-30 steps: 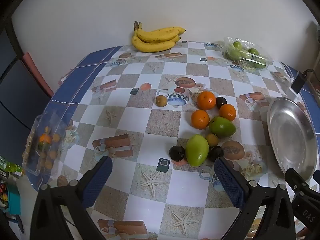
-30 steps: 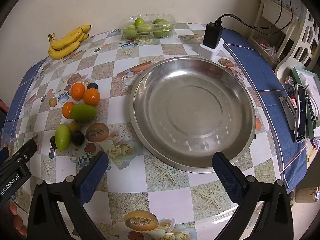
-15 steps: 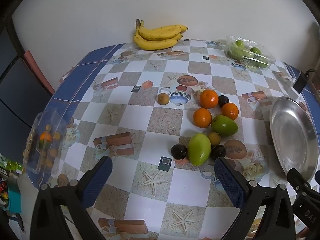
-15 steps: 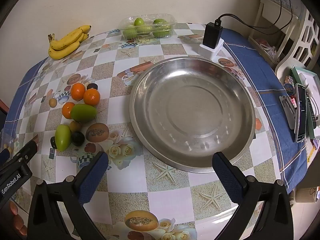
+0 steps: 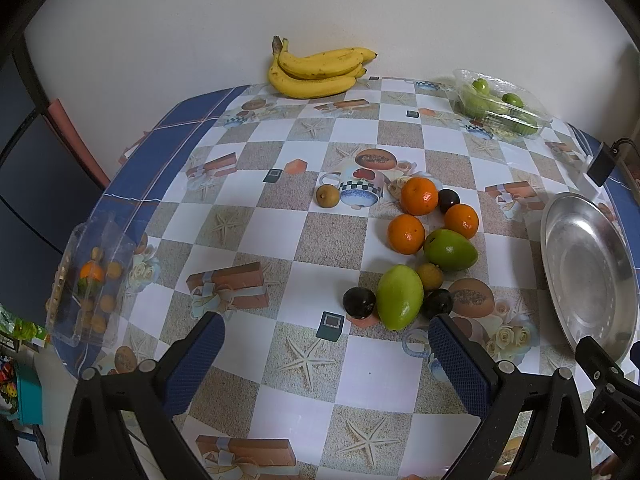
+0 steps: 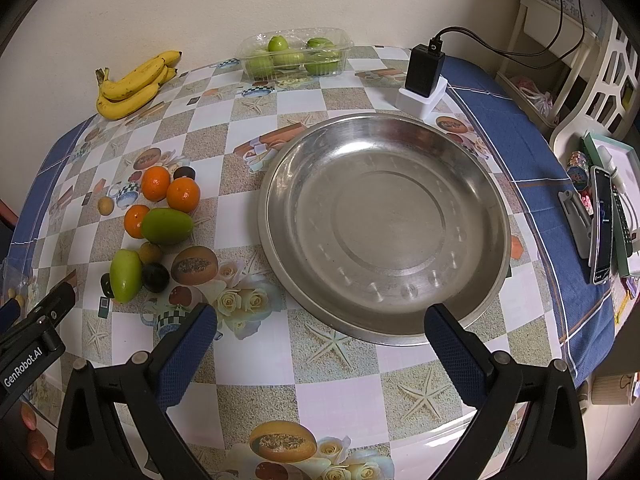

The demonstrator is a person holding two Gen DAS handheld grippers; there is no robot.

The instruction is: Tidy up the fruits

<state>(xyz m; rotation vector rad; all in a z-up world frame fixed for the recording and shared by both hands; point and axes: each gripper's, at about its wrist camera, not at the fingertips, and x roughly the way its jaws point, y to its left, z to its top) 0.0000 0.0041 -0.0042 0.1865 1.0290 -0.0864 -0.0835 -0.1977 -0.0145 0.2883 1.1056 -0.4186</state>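
Left wrist view had crept closer to the loose fruit cluster [image 5: 416,248]; both grippers, left gripper [image 5: 326,354] and right gripper [image 6: 320,344], hung wide apart and empty, round steel tray [image 6: 496,208] bare, so sorting had not begun.

bare tablecloth [image 5: 256,240] lies open left of the fruit cluster [image 5: 416,256]; the steel dish [image 6: 384,220] bounds its right.

Home dining corner, patterned tablecloth [image 6: 256,364] on a table against a plain wall, bananas [image 6: 132,84] near the wall, charger [image 6: 425,69], cluttered shelf beside the table
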